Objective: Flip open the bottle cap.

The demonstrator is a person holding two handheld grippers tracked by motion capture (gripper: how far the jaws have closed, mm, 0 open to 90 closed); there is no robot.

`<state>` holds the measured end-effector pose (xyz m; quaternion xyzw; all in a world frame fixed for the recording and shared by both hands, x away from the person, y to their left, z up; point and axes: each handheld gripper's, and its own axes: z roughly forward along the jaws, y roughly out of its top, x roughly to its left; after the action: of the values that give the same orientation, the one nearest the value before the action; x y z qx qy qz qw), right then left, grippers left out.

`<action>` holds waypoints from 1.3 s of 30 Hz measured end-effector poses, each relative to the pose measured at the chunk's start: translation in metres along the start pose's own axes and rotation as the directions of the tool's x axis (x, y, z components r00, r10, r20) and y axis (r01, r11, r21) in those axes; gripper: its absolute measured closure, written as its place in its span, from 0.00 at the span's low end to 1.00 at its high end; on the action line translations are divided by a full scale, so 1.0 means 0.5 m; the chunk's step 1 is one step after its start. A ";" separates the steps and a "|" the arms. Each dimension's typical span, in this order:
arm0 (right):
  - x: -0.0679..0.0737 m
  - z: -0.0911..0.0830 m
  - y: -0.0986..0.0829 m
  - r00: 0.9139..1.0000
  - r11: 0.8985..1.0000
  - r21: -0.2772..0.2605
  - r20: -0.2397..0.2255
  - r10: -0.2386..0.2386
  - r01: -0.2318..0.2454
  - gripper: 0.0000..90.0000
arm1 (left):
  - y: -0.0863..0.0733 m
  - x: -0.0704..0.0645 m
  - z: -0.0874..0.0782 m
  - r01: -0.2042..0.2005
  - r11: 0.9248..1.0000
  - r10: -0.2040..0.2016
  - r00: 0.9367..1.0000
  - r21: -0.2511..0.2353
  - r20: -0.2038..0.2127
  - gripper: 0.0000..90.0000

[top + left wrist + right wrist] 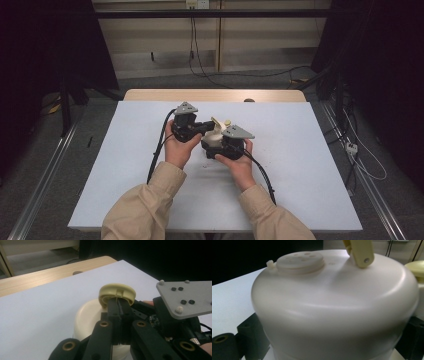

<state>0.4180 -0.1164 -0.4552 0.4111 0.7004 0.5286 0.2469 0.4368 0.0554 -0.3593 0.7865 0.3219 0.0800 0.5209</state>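
White sheeting covers the worktop [300,175], with a strip of bare wood along its far edge and dark curtains and trailing cables on the floor beyond. Near the middle of the worktop, somewhat toward the far edge, a cream pot [214,140] sits between the two grippers, with a yellowish lid [223,123] standing tilted at its top. The person's sleeved forearms come in from the near edge. The left gripper [204,126] reaches in from the pot's left; in the left gripper view its jaws stand pressed nearly together, pinching the rim of the lid [117,293], which is tipped up on edge above the pot [87,315]. The right gripper [221,145] is at the pot's near right side, its grey plate [238,132] just above; the same plate [186,296] appears at the right of the left gripper view. In the right gripper view the pot [332,307] bulks close between the jaws, which stand wide apart against its lower sides, clasping its body. On the pot's top sit a round perforated disc [300,261] and a yellowish hinged arm [359,251], with the lid [415,267] at the right edge
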 end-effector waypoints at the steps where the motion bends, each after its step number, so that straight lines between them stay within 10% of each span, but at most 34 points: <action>1: 0.000 0.000 0.000 1.000 1.000 0.000 0.000 0.000 0.000 0.07 | 0.000 0.000 0.000 0.000 1.000 0.000 1.000 0.000 -0.001 1.00; 39: 0.000 0.000 0.000 1.000 1.000 0.000 0.000 -0.002 0.002 0.07 | 0.011 -0.001 0.018 0.005 1.000 -0.005 1.000 -0.002 -0.006 1.00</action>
<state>0.4179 -0.1165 -0.4551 0.4107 0.7008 0.5282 0.2474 0.4429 0.0468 -0.3584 0.7850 0.3253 0.0811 0.5209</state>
